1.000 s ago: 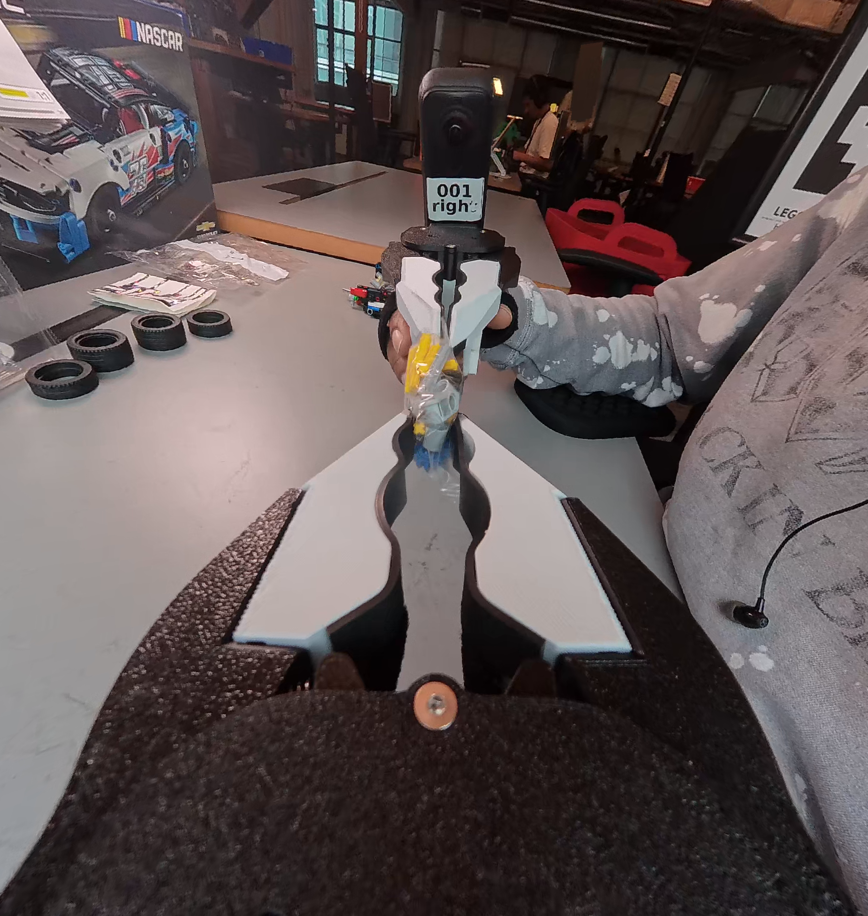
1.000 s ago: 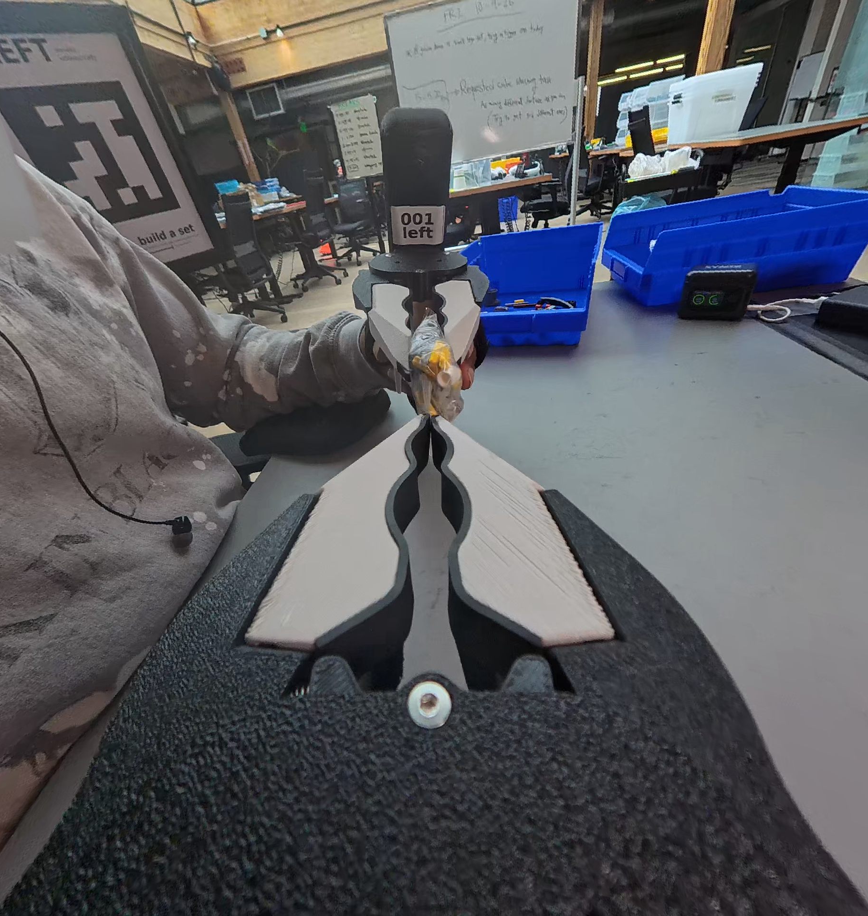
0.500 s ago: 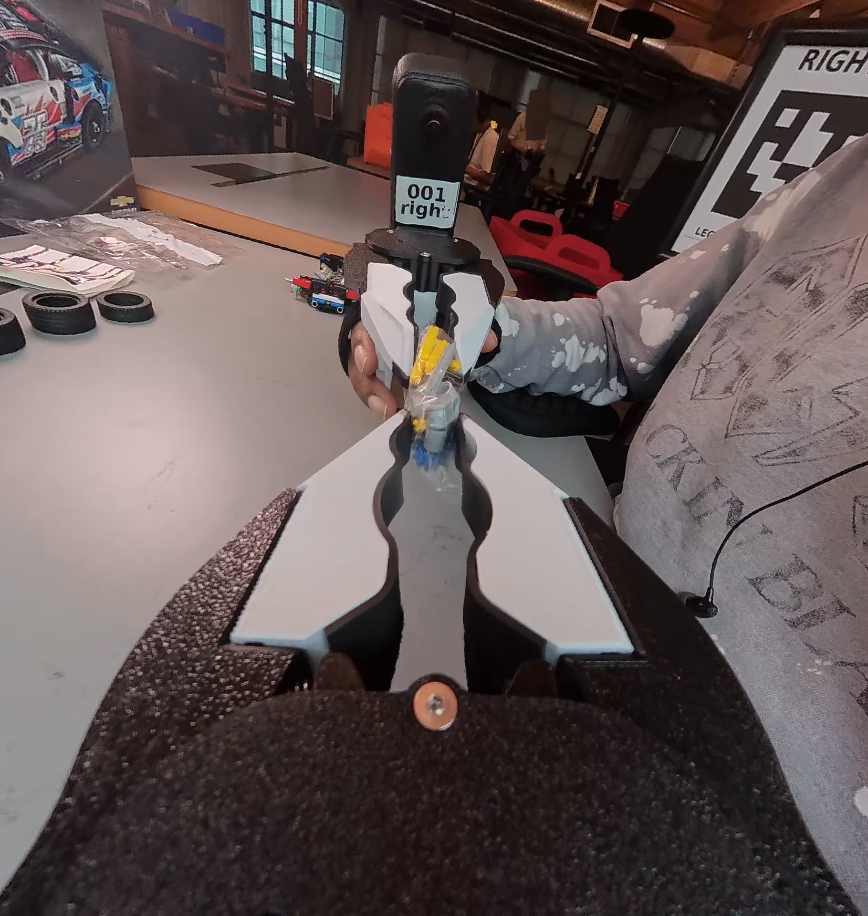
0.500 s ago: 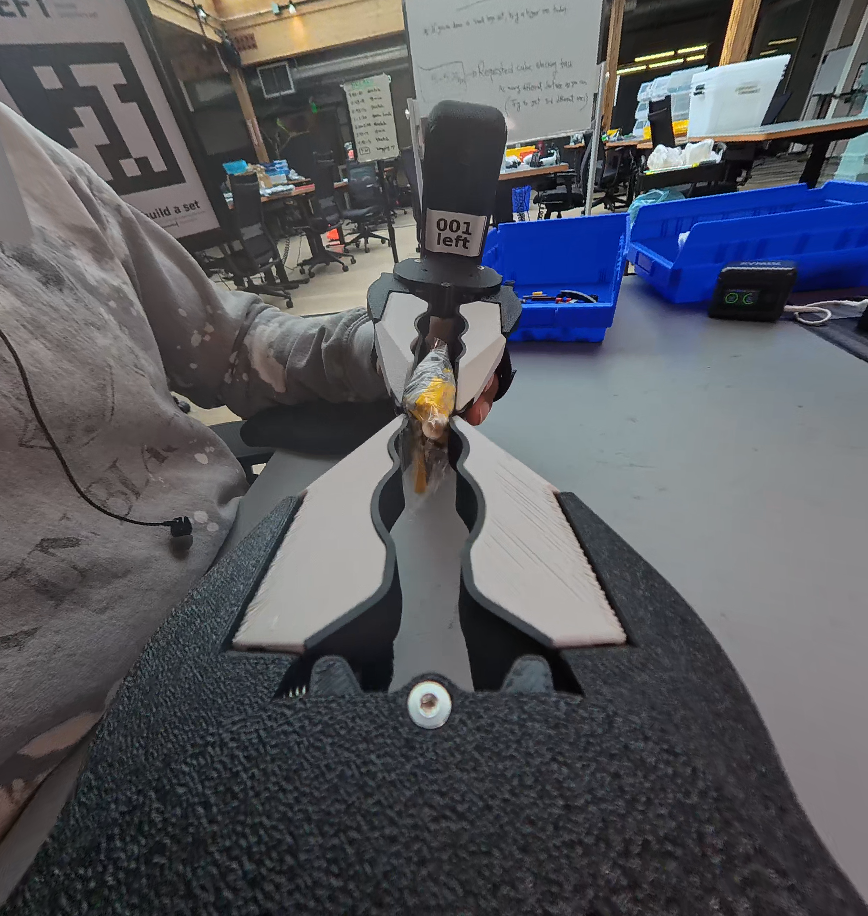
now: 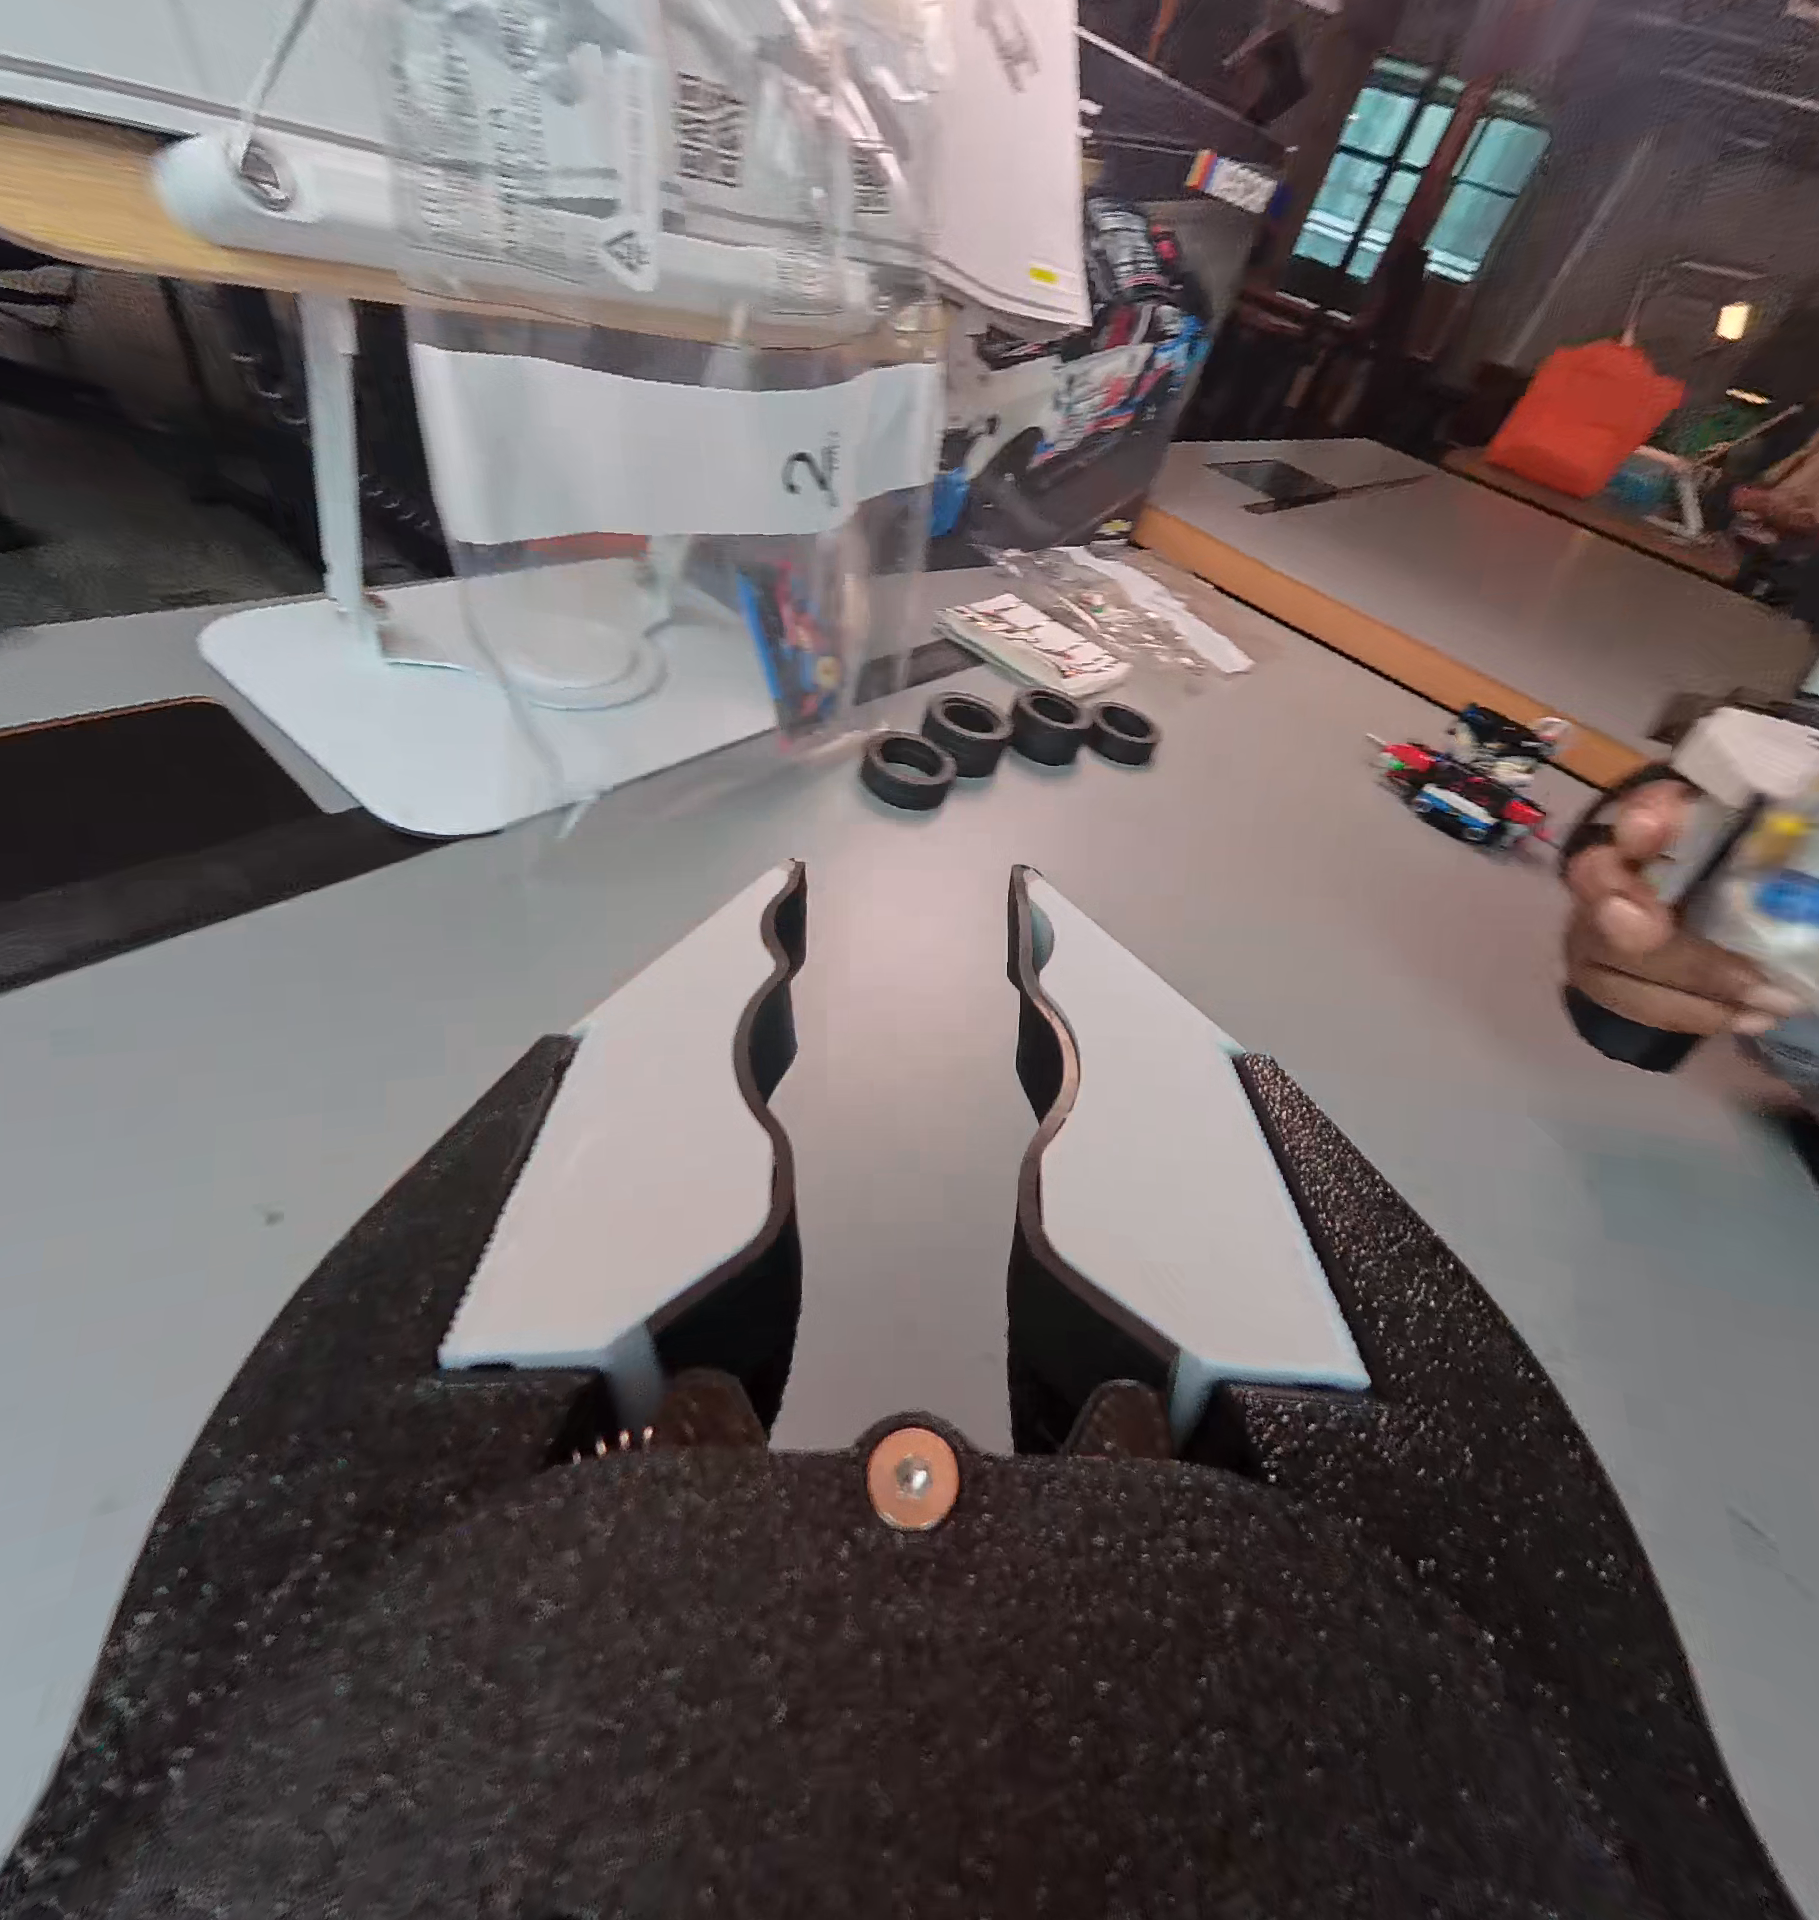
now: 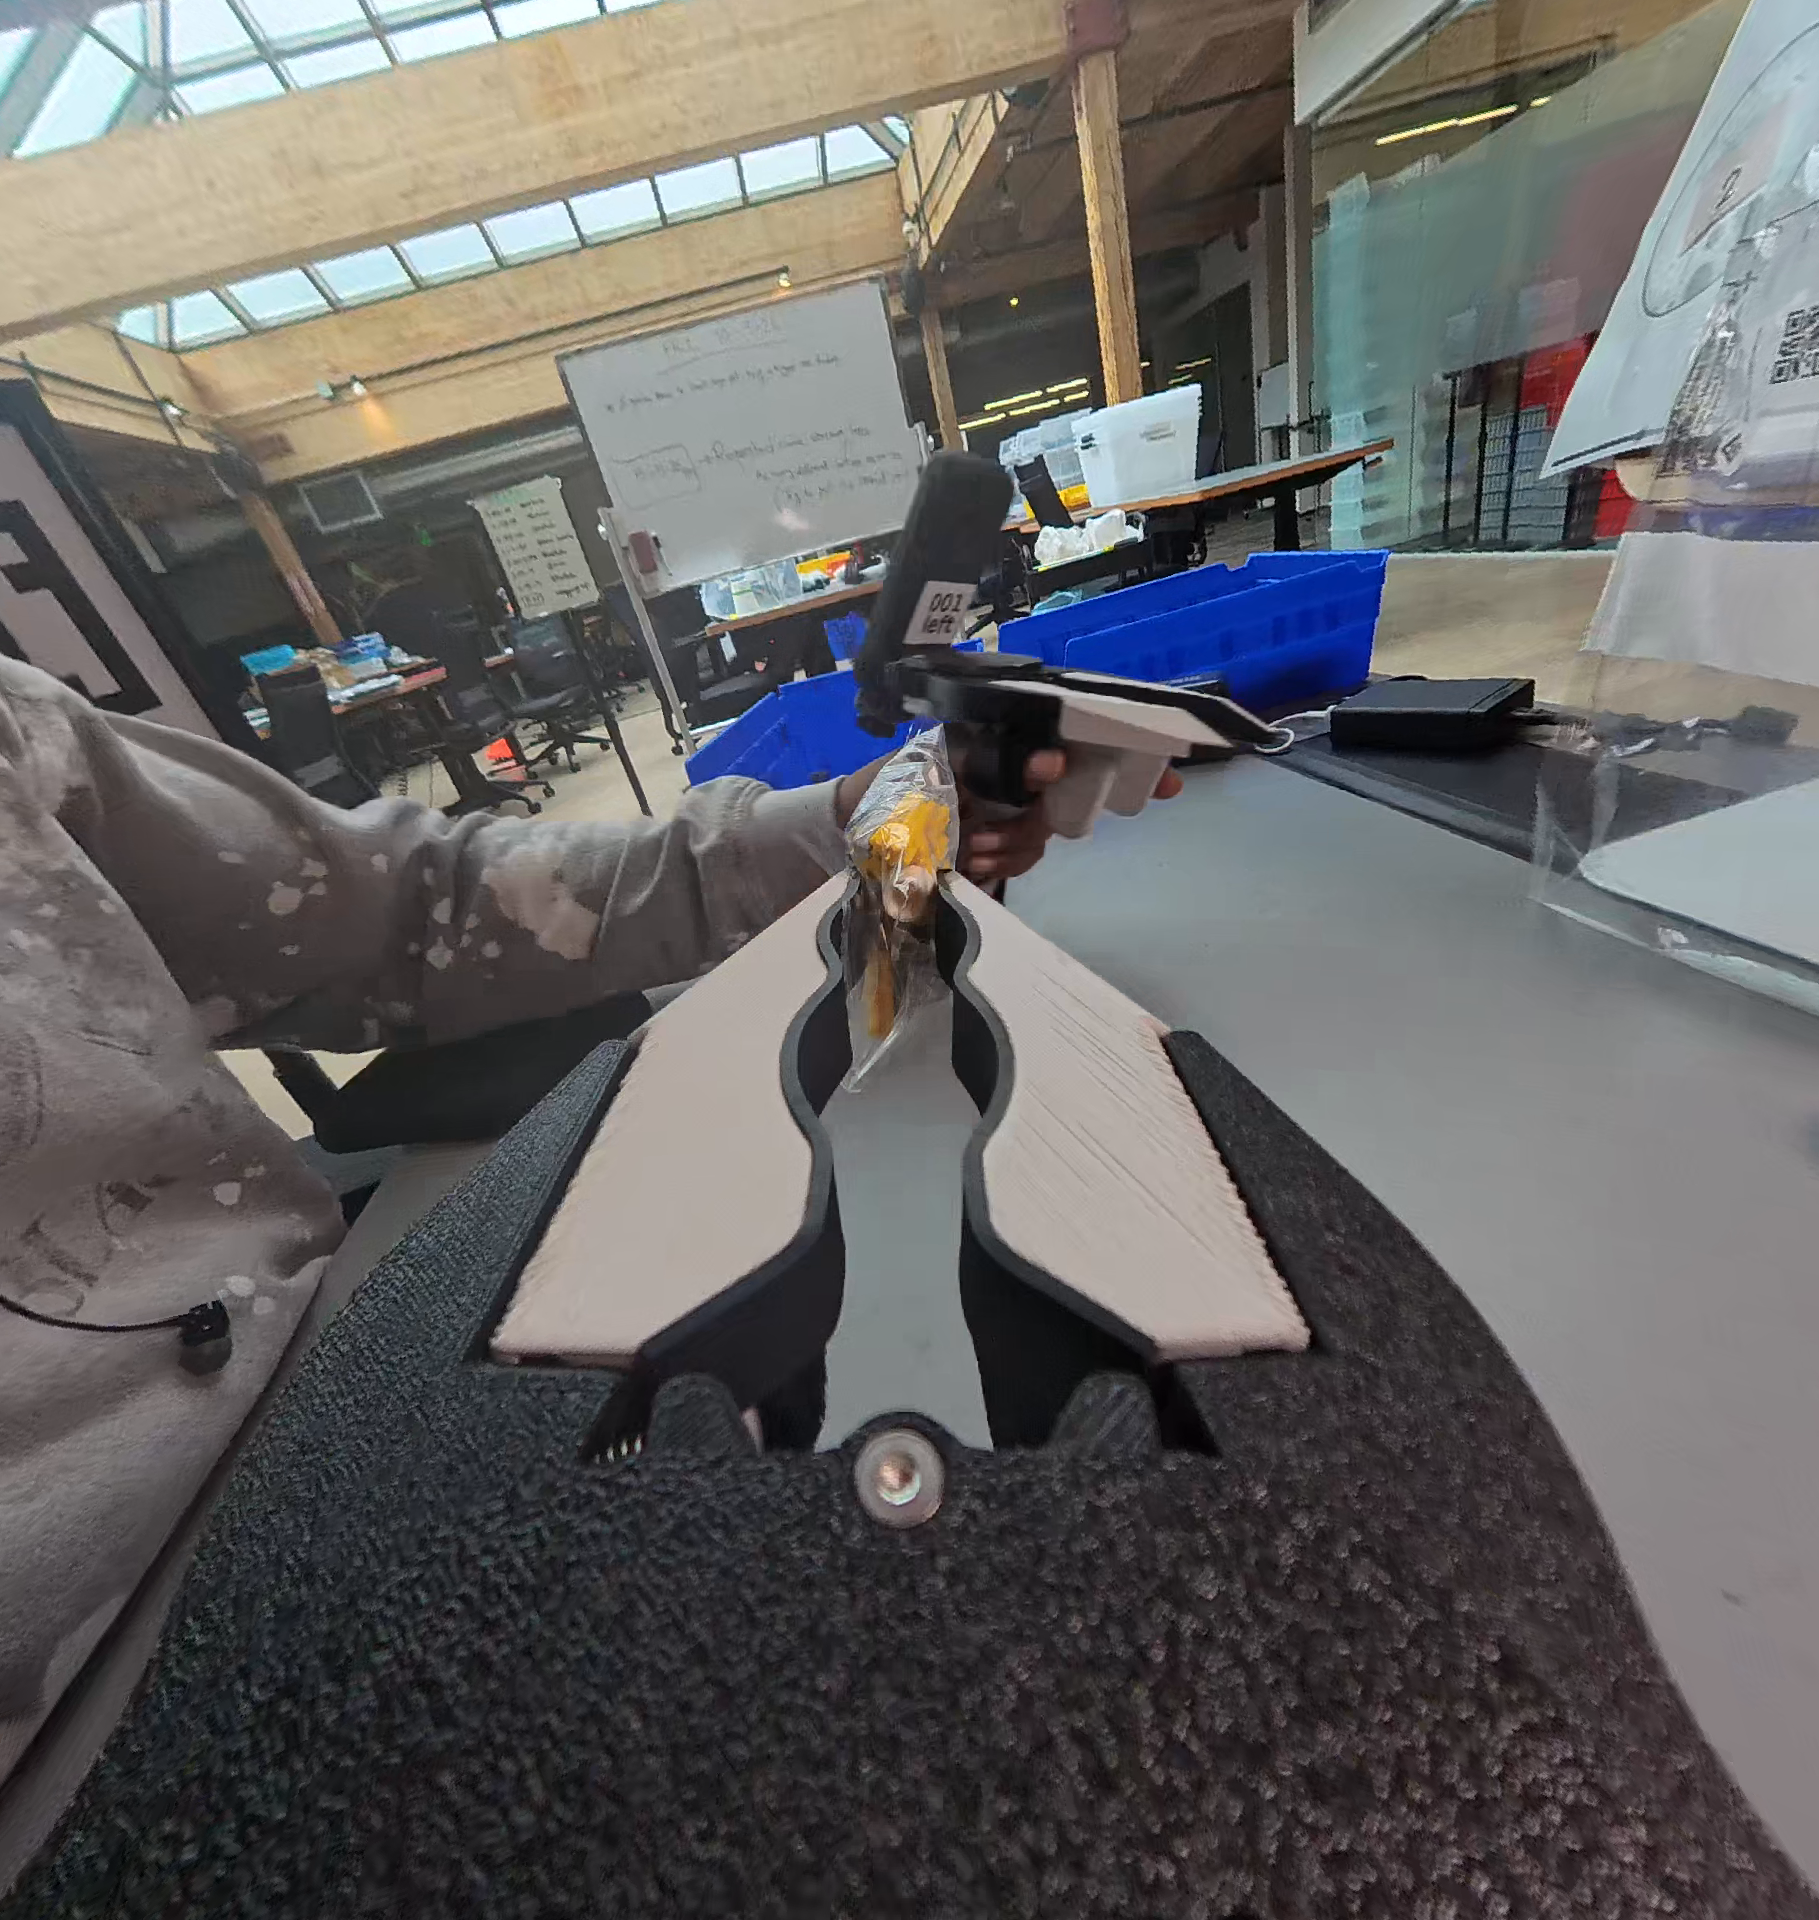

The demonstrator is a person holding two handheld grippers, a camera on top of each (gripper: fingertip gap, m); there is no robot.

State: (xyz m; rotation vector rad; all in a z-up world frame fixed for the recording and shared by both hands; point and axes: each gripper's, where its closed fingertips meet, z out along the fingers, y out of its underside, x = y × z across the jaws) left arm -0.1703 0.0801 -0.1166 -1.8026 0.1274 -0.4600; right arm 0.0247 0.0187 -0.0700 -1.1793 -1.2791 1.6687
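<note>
Timber beams [image 6: 489,135], skylights [image 6: 614,213], grey tables [image 5: 1507,561].

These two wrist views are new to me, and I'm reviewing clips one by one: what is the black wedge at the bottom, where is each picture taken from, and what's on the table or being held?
No robot here: a person holds one hand-squeezed pair of tongs in each hand, and a camera on each looks forward along its two fingers. The black wedge is the tool's own body.

In the left wrist view, the left tongs are open and empty above the grey table. Ahead lie four black toy tyres, a small brick-built car, a white stand and a hanging clear bag.

In the right wrist view, the right tongs are shut on a small clear bag of yellow pieces. Blue bins stand behind.
</note>
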